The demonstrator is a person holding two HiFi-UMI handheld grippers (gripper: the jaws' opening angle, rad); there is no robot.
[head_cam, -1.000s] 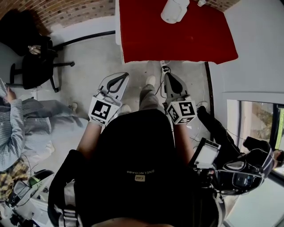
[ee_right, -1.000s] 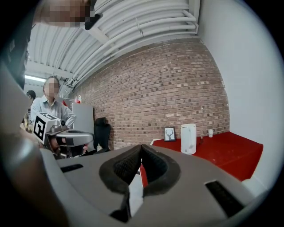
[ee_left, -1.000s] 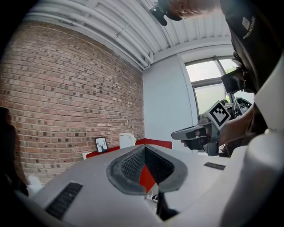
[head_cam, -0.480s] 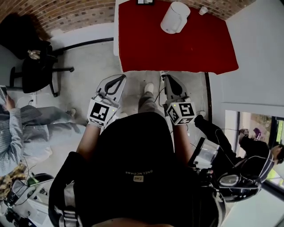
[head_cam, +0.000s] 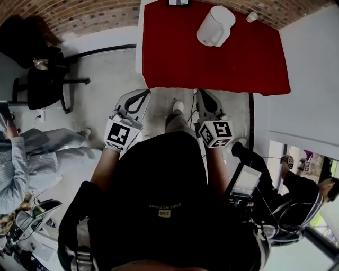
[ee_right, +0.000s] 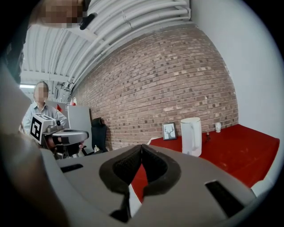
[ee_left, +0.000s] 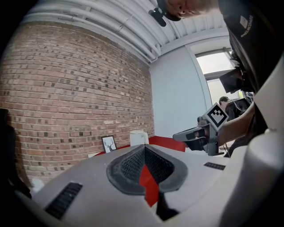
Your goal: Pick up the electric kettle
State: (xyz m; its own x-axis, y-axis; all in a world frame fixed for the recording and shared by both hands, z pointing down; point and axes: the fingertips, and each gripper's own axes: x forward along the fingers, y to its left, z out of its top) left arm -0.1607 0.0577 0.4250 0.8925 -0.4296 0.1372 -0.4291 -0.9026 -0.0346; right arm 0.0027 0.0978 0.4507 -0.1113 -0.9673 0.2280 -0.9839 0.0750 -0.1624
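Observation:
A white electric kettle (head_cam: 215, 25) stands upright on the red table (head_cam: 212, 63), toward its far side; it also shows as the kettle (ee_right: 191, 136) and the kettle (ee_left: 138, 138) in the gripper views. My left gripper (head_cam: 146, 91) and right gripper (head_cam: 201, 91) are held side by side over the floor, just short of the table's near edge. Both are shut with nothing between the jaws, tips meeting. The kettle lies well ahead of the right gripper (ee_right: 141, 145) and slightly to its right; the left gripper (ee_left: 144, 146) points toward the table too.
A small framed picture (head_cam: 179, 2) and a white cup (head_cam: 252, 17) sit at the table's far edge by the brick wall. A black office chair (head_cam: 45, 79) stands left on the floor. A seated person (head_cam: 21, 159) is at far left; another person (head_cam: 296, 182) at right.
Both grippers have come forward toward the red table, which now shows more fully in the head view with the kettle lower in frame. Jaws stayed shut.

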